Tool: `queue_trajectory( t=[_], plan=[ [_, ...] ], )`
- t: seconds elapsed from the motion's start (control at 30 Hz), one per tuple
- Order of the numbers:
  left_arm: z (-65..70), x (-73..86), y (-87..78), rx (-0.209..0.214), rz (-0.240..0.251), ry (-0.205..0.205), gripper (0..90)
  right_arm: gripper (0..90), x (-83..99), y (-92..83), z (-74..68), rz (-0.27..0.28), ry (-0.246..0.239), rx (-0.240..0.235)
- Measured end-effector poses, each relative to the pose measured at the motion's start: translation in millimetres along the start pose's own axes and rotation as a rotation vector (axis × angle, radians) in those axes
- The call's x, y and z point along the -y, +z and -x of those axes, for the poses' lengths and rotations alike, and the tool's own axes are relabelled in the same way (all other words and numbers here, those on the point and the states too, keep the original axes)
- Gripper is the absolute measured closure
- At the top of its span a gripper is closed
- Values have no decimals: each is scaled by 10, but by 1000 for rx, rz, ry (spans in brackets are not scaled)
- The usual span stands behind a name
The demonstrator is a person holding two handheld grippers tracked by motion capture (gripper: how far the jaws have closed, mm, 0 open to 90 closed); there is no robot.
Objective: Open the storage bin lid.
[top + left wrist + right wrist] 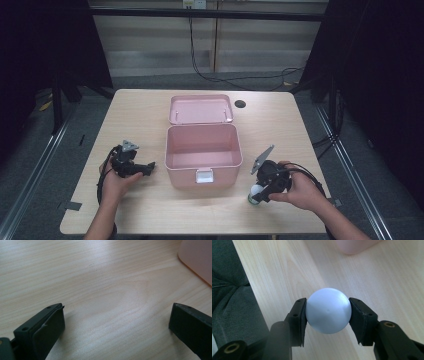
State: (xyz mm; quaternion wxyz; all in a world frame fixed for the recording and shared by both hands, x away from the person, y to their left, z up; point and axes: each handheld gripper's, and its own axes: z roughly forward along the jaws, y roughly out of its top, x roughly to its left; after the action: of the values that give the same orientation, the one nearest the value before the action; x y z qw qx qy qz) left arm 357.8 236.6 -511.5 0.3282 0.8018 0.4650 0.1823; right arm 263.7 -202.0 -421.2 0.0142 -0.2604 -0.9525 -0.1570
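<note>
Slippage is the chief risk here, I judge: the right gripper (pixel 328 312) pinches a smooth white ball (pixel 328 310) between its two pads, which press on the ball's opposite sides at about its widest part; a round, hard-looking surface gives flat pads little to bite on, so any slackening of the squeeze or a quick swing of the hand could let it squirt out, bounce on the table (pixel 135 115) and roll off the near edge, which lies close by in the lower right of the high view; a second danger would be catching the front wall of the pink box (pixel 202 155) if the ball is carried across too low, for the box stands open at the centre of the frame with its lid (pixel 200 109) thrown back behind it; in the high view the ball (pixel 255 190) sits low at the tip of the right gripper (pixel 260 192), just above or on the tabletop, to the lower right of the box and apart from it; the left gripper (pixel 142 169) rests at the left of the box, its jaws spread wide over bare wood with nothing between them.
</note>
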Motion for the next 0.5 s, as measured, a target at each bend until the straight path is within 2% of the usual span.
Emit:
queue_trajectory(
  t=[0.07, 0.23, 0.4, 0.5],
  plan=[
    [0, 0, 0, 0, 0, 0, 0, 506, -23, -29, 4, 5, 1, -10],
    [-1, 0, 0, 0, 0, 1, 0, 506, -81, -134, 39, 21, 1, -3],
    [-1, 0, 0, 0, 0, 0, 0, 506, -134, -203, 58, -11, -4, 15],
    [-1, 0, 0, 0, 0, 1, 0, 506, -164, -246, 73, -11, 4, 15]
  ],
)
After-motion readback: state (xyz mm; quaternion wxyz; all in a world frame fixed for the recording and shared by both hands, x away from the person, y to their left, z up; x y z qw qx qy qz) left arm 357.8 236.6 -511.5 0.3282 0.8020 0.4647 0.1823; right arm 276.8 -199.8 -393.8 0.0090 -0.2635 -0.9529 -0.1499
